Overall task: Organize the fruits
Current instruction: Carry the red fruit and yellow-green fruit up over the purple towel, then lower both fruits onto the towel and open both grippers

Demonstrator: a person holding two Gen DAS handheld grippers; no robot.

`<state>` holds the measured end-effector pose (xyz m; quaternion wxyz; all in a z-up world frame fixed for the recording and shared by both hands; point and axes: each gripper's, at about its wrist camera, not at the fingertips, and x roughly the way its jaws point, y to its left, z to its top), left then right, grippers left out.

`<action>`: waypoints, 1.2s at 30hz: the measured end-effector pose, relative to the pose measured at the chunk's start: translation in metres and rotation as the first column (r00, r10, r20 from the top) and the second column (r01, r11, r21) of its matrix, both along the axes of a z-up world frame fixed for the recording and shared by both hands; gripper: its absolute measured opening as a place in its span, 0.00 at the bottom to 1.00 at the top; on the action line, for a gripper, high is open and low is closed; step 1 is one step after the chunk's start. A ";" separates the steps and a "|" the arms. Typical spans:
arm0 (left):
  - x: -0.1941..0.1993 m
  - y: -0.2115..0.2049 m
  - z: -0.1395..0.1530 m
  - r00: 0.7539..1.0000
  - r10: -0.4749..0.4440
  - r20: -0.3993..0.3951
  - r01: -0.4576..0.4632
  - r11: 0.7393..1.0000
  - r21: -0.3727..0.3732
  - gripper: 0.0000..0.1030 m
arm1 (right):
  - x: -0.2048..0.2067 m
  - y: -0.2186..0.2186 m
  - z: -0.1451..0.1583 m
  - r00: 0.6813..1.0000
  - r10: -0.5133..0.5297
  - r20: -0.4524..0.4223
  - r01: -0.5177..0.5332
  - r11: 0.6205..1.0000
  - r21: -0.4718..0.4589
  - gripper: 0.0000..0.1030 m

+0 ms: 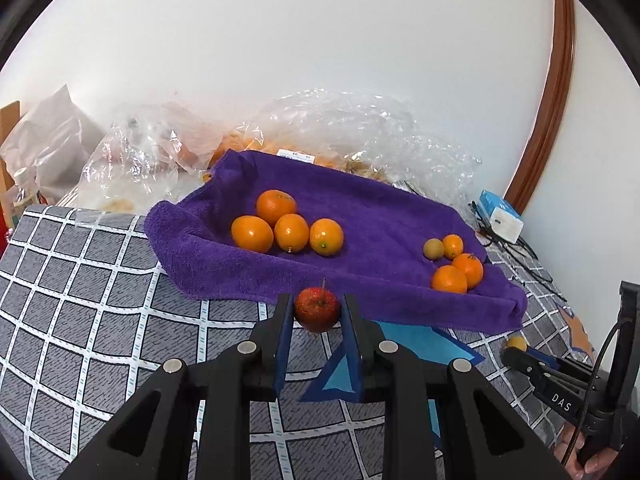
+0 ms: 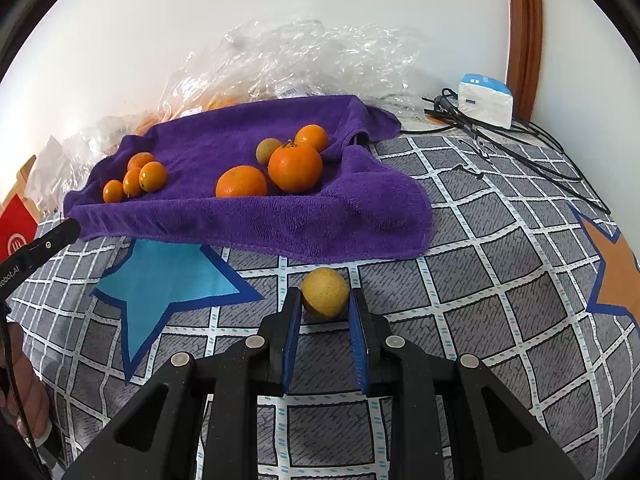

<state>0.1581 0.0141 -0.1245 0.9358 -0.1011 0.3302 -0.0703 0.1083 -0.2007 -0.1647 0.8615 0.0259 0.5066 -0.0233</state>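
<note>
**Left wrist view: an apple in one set of tongs, a yellow fruit in the other**

Your left gripper (image 1: 317,309) is clamped on a small red apple (image 1: 317,309), held just at the near edge of the purple towel (image 1: 376,216). Your right gripper (image 2: 325,300) is closed on a yellow fruit (image 2: 324,291) over the checked cloth (image 2: 460,280), just near of the towel. On the towel you have four oranges (image 1: 288,226) clustered at the left, and three oranges with a small greenish fruit (image 1: 433,249) at the right. Crumpled clear plastic bags (image 1: 360,128) lie beyond it against the wall.
</note>
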 end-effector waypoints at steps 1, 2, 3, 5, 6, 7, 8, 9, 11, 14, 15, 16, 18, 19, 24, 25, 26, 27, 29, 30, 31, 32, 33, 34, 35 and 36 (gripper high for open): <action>0.000 0.002 0.001 1.000 0.003 0.002 -0.003 1.000 -0.004 0.22 | 0.000 -0.001 0.000 1.000 -0.003 0.002 0.003 1.000 0.002 0.23; 0.000 0.002 0.000 1.000 0.006 0.003 -0.006 1.000 -0.007 0.22 | -0.001 -0.001 0.001 1.000 -0.007 0.004 0.007 1.000 0.001 0.23; 0.000 0.004 0.000 1.000 0.009 -0.001 -0.009 1.000 -0.010 0.22 | -0.001 -0.001 0.001 1.000 -0.006 0.004 0.006 1.000 0.002 0.23; 0.002 0.005 -0.001 1.000 0.014 -0.009 -0.014 1.000 -0.014 0.22 | -0.001 -0.003 0.003 1.000 -0.012 -0.001 0.012 1.000 0.018 0.23; 0.003 0.007 -0.001 1.000 0.017 -0.016 -0.017 1.000 -0.017 0.22 | 0.000 -0.005 0.004 1.000 -0.021 -0.004 0.021 0.999 0.035 0.23; 0.003 0.009 -0.002 1.000 0.019 -0.023 -0.020 1.000 -0.022 0.22 | 0.001 -0.008 0.006 1.000 -0.026 -0.005 0.026 0.998 0.056 0.23; 0.004 0.010 -0.003 0.999 0.023 -0.030 -0.024 0.999 -0.024 0.22 | 0.002 -0.009 0.009 1.000 -0.028 -0.005 0.028 0.997 0.071 0.23; 0.005 0.012 -0.002 0.999 0.027 -0.032 -0.028 0.999 -0.023 0.22 | 0.004 -0.011 0.012 1.000 -0.029 -0.001 0.029 0.996 0.080 0.23; 0.006 0.014 0.000 0.999 0.035 -0.028 -0.036 0.999 -0.017 0.22 | 0.011 -0.011 0.022 1.000 -0.026 0.016 0.024 0.997 0.075 0.23; 0.011 0.020 0.005 0.998 0.044 -0.051 -0.044 0.999 -0.014 0.22 | 0.024 -0.012 0.039 0.999 -0.005 0.046 0.003 0.998 0.058 0.23; 0.012 0.023 0.009 0.998 0.044 -0.054 -0.045 0.999 -0.020 0.22 | 0.028 -0.012 0.043 0.998 0.003 0.055 -0.006 0.999 0.053 0.23; 0.015 0.025 0.014 0.997 0.047 -0.056 -0.048 0.999 -0.015 0.22 | 0.034 -0.012 0.047 0.998 0.011 0.061 -0.014 0.999 0.049 0.23; 0.021 0.026 0.024 0.997 0.050 -0.051 -0.050 0.999 0.005 0.22 | 0.050 -0.012 0.052 0.997 0.024 0.069 -0.027 0.999 0.036 0.23; 0.026 0.027 0.030 0.997 0.054 -0.049 -0.053 0.998 0.018 0.22 | 0.058 -0.012 0.053 0.997 0.031 0.071 -0.033 0.999 0.030 0.23; 0.056 0.036 0.052 0.997 0.052 -0.056 -0.052 0.999 0.005 0.22 | 0.106 -0.010 0.051 0.996 0.062 0.067 -0.062 0.998 -0.010 0.23; 0.061 0.037 0.055 0.997 0.051 -0.058 -0.051 0.999 0.001 0.22 | 0.113 -0.011 0.050 0.996 0.065 0.066 -0.064 0.998 -0.010 0.23; 0.068 0.038 0.057 0.997 0.051 -0.058 -0.051 0.999 0.000 0.22 | 0.123 -0.011 0.047 0.996 0.067 0.062 -0.067 0.998 -0.006 0.23; 0.076 0.038 0.059 0.997 0.053 -0.058 -0.052 0.999 0.007 0.22 | 0.134 -0.012 0.044 0.996 0.067 0.056 -0.068 0.998 0.002 0.23; 0.091 0.036 0.060 0.997 0.053 -0.060 -0.052 0.998 0.022 0.22 | 0.151 -0.011 0.037 0.996 0.073 0.044 -0.074 0.997 0.018 0.23; 0.098 0.034 0.059 0.997 0.048 -0.065 -0.047 0.999 0.023 0.22 | 0.157 -0.010 0.035 0.996 0.074 0.043 -0.075 0.997 0.020 0.23; 0.104 0.032 0.058 0.996 0.043 -0.072 -0.042 0.999 0.021 0.22 | 0.165 -0.009 0.031 0.996 0.079 0.038 -0.079 0.997 0.020 0.23; 0.112 0.029 0.055 0.996 0.034 -0.084 -0.033 0.999 0.018 0.22 | 0.173 -0.008 0.026 0.996 0.084 0.028 -0.085 0.996 0.018 0.23; 0.117 0.026 0.053 0.995 0.027 -0.092 -0.025 1.000 0.018 0.22 | 0.180 -0.006 0.022 0.996 0.089 0.018 -0.089 0.996 0.017 0.23; 0.123 0.023 0.050 0.995 0.019 -0.098 -0.017 1.000 0.022 0.22 | 0.188 -0.005 0.014 0.995 0.095 0.002 -0.095 0.995 0.019 0.23; 0.129 0.020 0.047 0.994 0.014 -0.105 -0.011 1.000 0.027 0.22 | 0.195 -0.004 0.008 0.995 0.097 -0.013 -0.097 0.995 0.019 0.23; 0.134 0.016 0.044 0.994 0.009 -0.113 -0.005 1.000 0.030 0.22 | 0.199 -0.003 0.003 0.995 0.099 -0.025 -0.098 0.995 0.017 0.23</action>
